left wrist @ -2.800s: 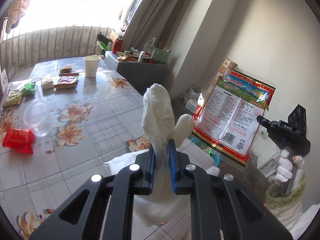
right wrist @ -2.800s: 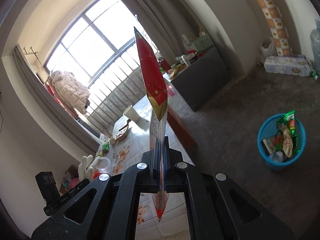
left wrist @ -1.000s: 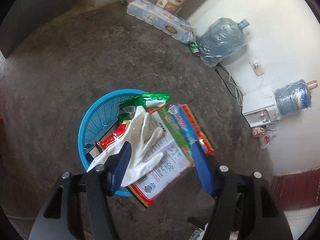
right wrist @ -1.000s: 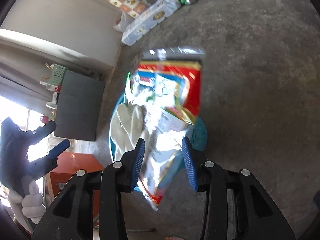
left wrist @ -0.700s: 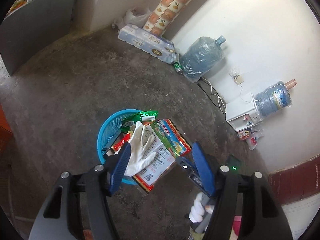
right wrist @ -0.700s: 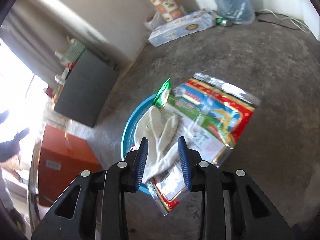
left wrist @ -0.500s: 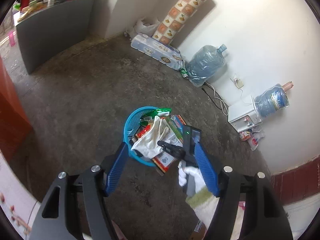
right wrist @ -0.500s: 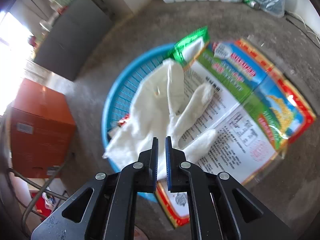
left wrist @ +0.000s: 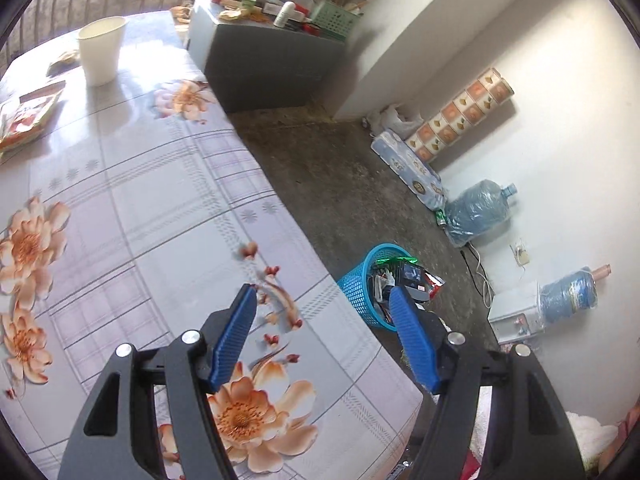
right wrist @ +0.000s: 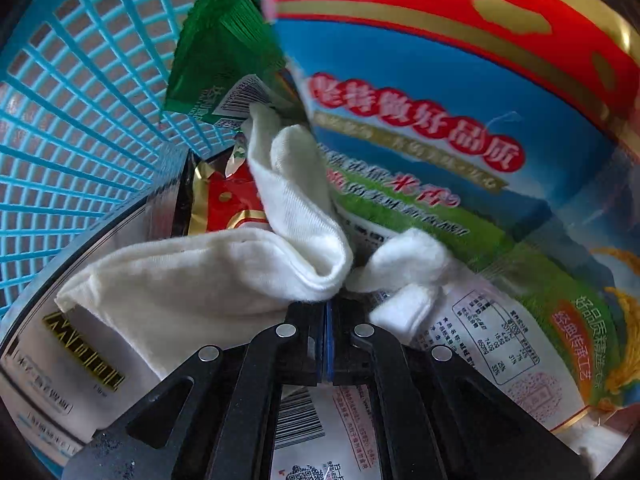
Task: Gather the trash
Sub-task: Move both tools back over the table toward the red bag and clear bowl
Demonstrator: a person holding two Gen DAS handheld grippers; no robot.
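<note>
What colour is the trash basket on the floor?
Bright blue plastic mesh basket, clearest in the right wrist view, where its lattice wall fills the left side.

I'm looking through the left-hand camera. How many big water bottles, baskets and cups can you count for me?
Water bottles: 2, the near water bottle and the far water bottle, both by the white wall.
Baskets: 2, the blue basket on the floor and the green basket on the grey cabinet.
Cups: 1, the paper cup on the table.
Total: 5

Basket [right wrist: 72, 80]: blue lattice. Glove [right wrist: 224, 264]: white. Rice bag [right wrist: 460, 128]: red, blue, green. Desk [left wrist: 132, 184]: grey check, orange flowers.
</note>
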